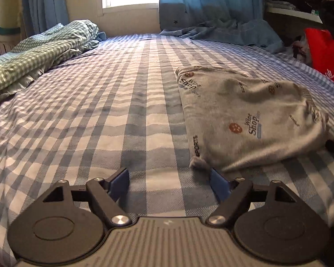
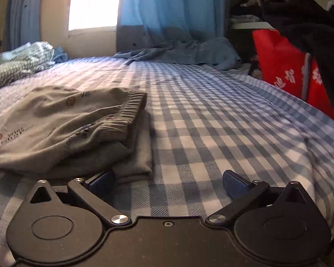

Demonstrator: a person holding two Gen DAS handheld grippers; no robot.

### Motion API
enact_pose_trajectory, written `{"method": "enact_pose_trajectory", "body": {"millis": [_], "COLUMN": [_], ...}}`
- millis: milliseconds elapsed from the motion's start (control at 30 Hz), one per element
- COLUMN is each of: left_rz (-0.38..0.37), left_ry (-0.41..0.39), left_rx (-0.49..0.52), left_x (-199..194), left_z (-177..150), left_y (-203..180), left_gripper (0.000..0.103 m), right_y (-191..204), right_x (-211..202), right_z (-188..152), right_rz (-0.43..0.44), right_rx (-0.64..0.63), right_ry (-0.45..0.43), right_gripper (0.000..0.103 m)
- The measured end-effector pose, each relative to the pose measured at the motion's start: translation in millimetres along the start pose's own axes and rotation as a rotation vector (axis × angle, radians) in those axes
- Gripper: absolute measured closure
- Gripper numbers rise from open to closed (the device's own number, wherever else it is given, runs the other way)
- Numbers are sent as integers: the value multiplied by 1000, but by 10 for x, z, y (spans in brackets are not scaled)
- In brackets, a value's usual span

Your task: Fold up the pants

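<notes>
Left wrist view: the left gripper (image 1: 169, 183) stands with its jaws spread wide and nothing between them, over the blue checked bedsheet (image 1: 95, 115). The grey printed pants (image 1: 245, 115) lie just ahead and to the right, folded into a compact bundle, near corner just beside the right-hand pad. A green checked quilt (image 1: 40, 51) is heaped far left.

Right wrist view: the right gripper (image 2: 168, 182) is likewise wide open and empty. The pants (image 2: 62, 124) lie left of it, elastic waistband uppermost, layers stacked. A red bag (image 2: 285, 69) stands at right.

Assessment: folding appears essentially complete; at most, squaring the slightly uneven edges remains.
</notes>
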State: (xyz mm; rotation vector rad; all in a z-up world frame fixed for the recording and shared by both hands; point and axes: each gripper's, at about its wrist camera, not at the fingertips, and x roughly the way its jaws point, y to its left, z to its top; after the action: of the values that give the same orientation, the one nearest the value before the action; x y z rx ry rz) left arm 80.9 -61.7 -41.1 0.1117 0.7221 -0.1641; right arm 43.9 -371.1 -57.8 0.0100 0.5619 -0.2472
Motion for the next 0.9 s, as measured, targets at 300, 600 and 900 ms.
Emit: {"method": "enact_pose_trajectory", "body": {"millis": [300,600,900], "left_rz": [-36,36,31], "left_ry": [-61,-13,-110], "left_rx": [-244,-139,-45], "left_x": [-104,177,-175], "left_z": [309,148,226], "left_y": [297,158,228], "left_gripper": [18,15,9], "right_y": [183,350,225], "right_x": [-73,211,-104], "right_z": [376,222,318], "right_rz": [-3,-52,-32], "right_rx": [-42,-80,-43], "right_ry": [-115,-53,-209], "right_gripper": [1,1,1]}}
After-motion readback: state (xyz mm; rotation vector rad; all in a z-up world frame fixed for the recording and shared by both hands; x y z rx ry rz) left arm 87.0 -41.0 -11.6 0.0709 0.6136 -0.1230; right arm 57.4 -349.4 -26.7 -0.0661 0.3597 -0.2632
